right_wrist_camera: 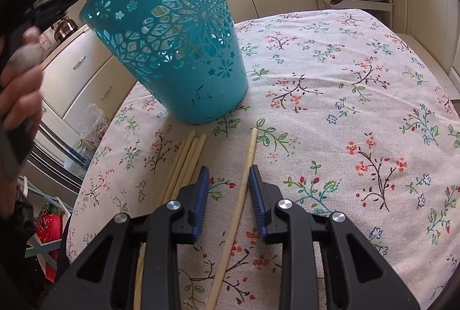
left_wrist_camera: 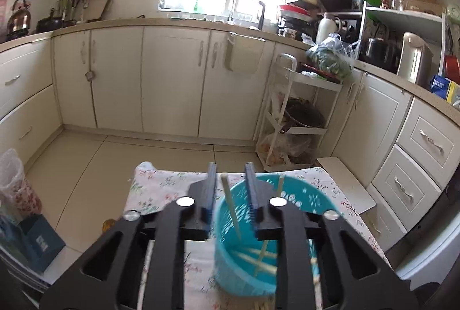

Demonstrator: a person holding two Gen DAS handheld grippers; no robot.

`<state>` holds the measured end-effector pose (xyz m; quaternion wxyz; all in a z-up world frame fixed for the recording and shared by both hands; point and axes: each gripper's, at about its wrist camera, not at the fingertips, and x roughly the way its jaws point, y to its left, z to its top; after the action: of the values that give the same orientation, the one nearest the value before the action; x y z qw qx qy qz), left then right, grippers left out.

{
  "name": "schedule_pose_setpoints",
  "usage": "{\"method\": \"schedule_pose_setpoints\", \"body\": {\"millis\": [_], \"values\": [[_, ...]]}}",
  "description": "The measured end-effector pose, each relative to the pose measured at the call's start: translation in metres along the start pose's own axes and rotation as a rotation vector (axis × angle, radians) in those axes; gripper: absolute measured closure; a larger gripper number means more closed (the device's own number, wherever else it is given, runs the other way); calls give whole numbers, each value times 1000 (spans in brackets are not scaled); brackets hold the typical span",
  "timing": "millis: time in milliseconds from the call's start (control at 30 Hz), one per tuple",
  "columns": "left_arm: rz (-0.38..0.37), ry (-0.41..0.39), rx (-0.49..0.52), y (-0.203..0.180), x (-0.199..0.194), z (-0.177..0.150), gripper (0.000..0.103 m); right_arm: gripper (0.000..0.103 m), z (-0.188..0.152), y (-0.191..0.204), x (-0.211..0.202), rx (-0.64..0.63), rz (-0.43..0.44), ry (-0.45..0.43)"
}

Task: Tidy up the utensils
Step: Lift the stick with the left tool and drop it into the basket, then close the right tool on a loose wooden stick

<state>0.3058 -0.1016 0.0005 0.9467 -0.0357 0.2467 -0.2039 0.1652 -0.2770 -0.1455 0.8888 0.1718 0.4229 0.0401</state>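
Left gripper (left_wrist_camera: 231, 174): black frame with blue ribbed pads, jaws apart above the mouth of the basket; a chopstick stands in the gap, and no contact with the pads can be made out.
Right gripper (right_wrist_camera: 229, 174): same build, jaws spread, low over the tablecloth, straddling the single chopstick without touching it.
Basket: teal perforated plastic bucket with flower cut-outs (right_wrist_camera: 175, 31), tilted on the cloth with its mouth toward the left gripper; blurred in the left wrist view (left_wrist_camera: 247, 238).
Chopsticks in basket: several pale wooden sticks (left_wrist_camera: 231, 209) lean inside, tips at the bottom.
Single chopstick: pale wooden stick (right_wrist_camera: 244, 174) lying lengthwise on the cloth between the right gripper's fingers (right_wrist_camera: 256, 186), its far end near the basket's base.
Chopstick bundle: four or so pale sticks (right_wrist_camera: 187, 160) lying side by side just left of the right gripper, far ends near the basket.
Tablecloth: white fabric with printed floral sprigs (right_wrist_camera: 345, 108), covering the table.
Left hand (right_wrist_camera: 17, 85): seen at the edge of the right wrist view, wrapped around the left gripper's handle.
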Motion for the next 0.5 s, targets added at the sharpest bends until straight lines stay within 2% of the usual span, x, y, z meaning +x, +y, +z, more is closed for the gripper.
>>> {"method": "schedule_pose_setpoints", "body": {"millis": [33, 67, 100, 200, 267, 300, 367, 500], "values": [[12, -8, -13, 6, -11, -5, 58, 74, 0, 2, 0, -10, -10, 1], [26, -17, -26, 12, -22, -11, 48, 74, 0, 5, 0, -24, -23, 4], [48, -22, -44, 21, -35, -21, 45, 74, -1, 8, 0, -46, -46, 7], [69, 11, -79, 40, -49, -48, 43, 74, -3, 15, 1, -91, -96, 12], [80, 53, -137, 57, -50, -68, 42, 84, -3, 16, 1, -111, -123, 12], [83, 72, -156, 62, -49, -76, 42, 86, -4, 18, 1, -129, -146, 11], [96, 119, -191, 73, -42, -96, 41, 93, -4, 16, 1, -143, -159, 13], [108, 202, -204, 78, -19, -121, 41, 95, 0, 7, -1, -123, -147, 46]]}}
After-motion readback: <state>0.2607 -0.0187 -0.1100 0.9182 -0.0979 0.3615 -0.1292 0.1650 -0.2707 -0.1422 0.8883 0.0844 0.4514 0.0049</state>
